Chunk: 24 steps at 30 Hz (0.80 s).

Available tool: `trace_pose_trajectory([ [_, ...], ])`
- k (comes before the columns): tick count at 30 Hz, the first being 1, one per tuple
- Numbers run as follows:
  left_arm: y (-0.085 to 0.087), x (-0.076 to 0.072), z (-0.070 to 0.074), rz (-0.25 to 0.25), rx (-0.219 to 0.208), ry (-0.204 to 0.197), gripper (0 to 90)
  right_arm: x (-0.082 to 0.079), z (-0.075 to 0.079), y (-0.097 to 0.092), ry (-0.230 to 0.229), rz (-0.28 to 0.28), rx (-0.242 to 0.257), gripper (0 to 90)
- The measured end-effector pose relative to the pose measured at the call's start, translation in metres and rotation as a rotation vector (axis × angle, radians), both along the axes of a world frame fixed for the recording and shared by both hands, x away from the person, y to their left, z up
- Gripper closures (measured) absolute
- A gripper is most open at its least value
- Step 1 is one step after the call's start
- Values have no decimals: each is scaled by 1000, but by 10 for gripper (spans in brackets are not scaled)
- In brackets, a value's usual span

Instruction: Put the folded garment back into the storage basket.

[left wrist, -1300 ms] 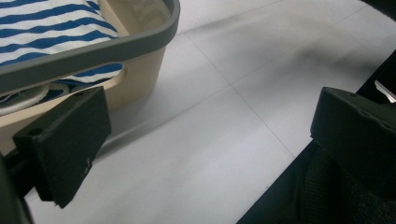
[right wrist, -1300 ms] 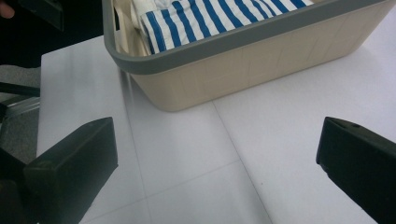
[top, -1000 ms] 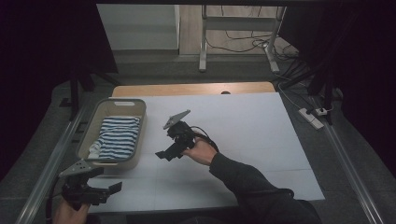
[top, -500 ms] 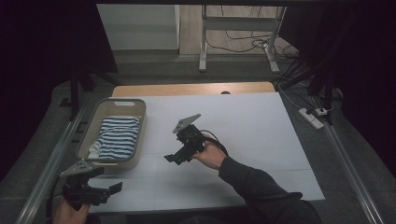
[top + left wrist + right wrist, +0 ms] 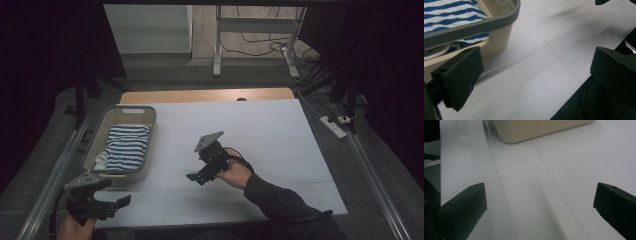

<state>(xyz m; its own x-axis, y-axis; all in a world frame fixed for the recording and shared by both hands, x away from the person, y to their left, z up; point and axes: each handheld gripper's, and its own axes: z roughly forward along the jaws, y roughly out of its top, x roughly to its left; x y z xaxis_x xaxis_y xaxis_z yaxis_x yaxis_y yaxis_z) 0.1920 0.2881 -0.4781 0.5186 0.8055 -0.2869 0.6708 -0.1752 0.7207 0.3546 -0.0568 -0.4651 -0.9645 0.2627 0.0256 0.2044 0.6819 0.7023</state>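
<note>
Right gripper (image 5: pixel 196 178) above the table (image 5: pixel 280 150) centre, jaws wide, empty, pointing left toward the basket (image 5: pixel 146 116). Left gripper (image 5: pixel 120 202) at the near left corner, jaws wide, empty, just near of the basket. Striped cloth (image 5: pixel 124 145) lies inside the basket, at the table's left side.

Right hand-held gripper (image 5: pixel 200 176): black, blocky jaws, grey three-cornered plate on top, black cable behind; dark knit sleeve (image 5: pixel 285 207) behind it.
</note>
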Motion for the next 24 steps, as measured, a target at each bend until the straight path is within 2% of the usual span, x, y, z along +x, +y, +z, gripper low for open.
trace_pose_trajectory([
  [4, 0, 0, 0, 1, -1, 1, 0, -3, -2, -9, 3, -11, -5, 0],
  [12, 0, 0, 0, 5, -2, 4, 0, -10, -3, -30, -43, -20, -18, 0],
  [18, 0, 0, 0, 5, -2, 5, 0, -13, -2, -45, -33, -51, -3, 0],
  [24, 0, 1, 0, 5, -1, 7, 0, -18, -2, -59, -52, -66, -4, 0],
])
